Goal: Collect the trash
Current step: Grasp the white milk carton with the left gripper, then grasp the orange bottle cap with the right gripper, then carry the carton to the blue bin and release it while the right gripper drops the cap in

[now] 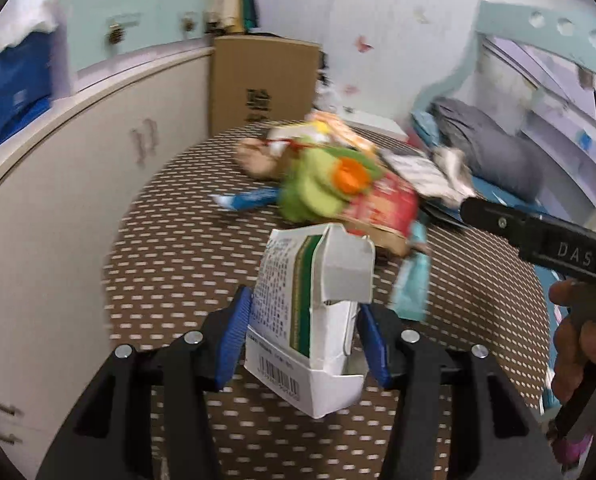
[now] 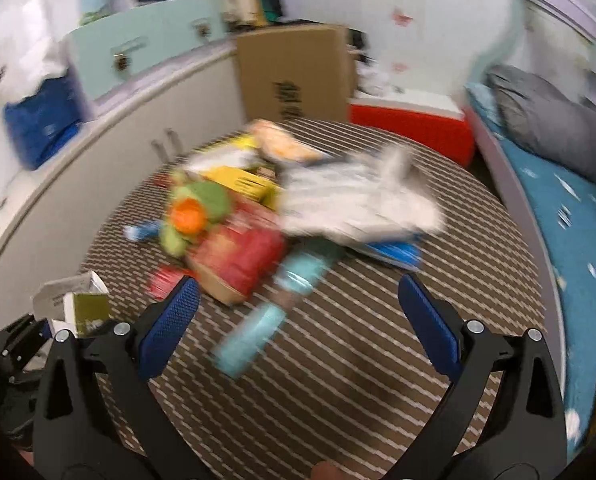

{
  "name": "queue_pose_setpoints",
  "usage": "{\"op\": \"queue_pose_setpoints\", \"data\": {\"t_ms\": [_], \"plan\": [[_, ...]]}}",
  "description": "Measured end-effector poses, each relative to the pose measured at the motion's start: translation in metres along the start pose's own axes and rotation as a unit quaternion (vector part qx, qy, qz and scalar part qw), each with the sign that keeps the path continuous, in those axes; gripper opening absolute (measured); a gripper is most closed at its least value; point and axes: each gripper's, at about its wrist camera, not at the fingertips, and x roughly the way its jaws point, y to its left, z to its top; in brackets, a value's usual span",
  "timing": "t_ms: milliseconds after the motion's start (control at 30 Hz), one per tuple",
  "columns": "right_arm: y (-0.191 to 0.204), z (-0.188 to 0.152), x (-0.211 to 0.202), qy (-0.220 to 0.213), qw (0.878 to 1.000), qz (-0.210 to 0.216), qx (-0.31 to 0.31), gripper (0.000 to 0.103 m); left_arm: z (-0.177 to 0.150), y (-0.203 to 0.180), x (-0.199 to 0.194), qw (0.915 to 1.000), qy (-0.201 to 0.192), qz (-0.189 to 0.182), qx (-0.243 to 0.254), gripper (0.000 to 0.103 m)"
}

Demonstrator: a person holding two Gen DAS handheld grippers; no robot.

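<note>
Left gripper (image 1: 304,340) clamping white carton (image 1: 314,320), right gripper (image 2: 298,320) spread wide

The carton (image 1: 314,312) is of thin matt cardboard, white with printed text and a green band, torn open at the top. The pads (image 1: 233,340) that press it are of blue plastic with a fine rough texture, on matt black plastic arms with shiny metal screws. The table (image 2: 338,380) has a woven-looking brown cloth with white dashes. The red packet (image 2: 237,256) looks glossy. The far big box (image 1: 261,80) is plain brown cardboard.
</note>
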Motion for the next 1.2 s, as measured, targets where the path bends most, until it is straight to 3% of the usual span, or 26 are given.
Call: {"op": "queue_pose_setpoints", "data": {"t_ms": [267,367,500,600,967,1200], "plan": [[0.051,0.031,0.045,0.013,0.997,0.063,-0.044,0.067,0.008,0.034,-0.003,0.9988,-0.018,0.023,-0.039,0.051],[0.056,0.031,0.062,0.029,0.997,0.061,-0.039,0.06,0.012,0.04,-0.003,0.9986,-0.022,0.023,-0.043,0.051],[0.053,0.03,0.079,0.045,0.997,0.062,-0.025,0.035,0.016,0.04,0.0,0.9986,-0.024,0.021,-0.043,0.051],[0.052,0.028,0.072,0.041,0.996,0.07,-0.025,0.029,0.018,0.038,-0.001,0.9986,-0.027,0.02,-0.041,0.051],[0.019,0.014,0.026,0.002,0.996,0.084,-0.005,0.029,0.034,0.006,-0.005,0.9992,-0.039,-0.001,-0.009,0.051],[-0.075,0.011,-0.031,-0.05,0.995,0.046,0.079,0.029,0.058,-0.059,-0.004,0.9958,-0.042,-0.072,0.038,0.051]]}}
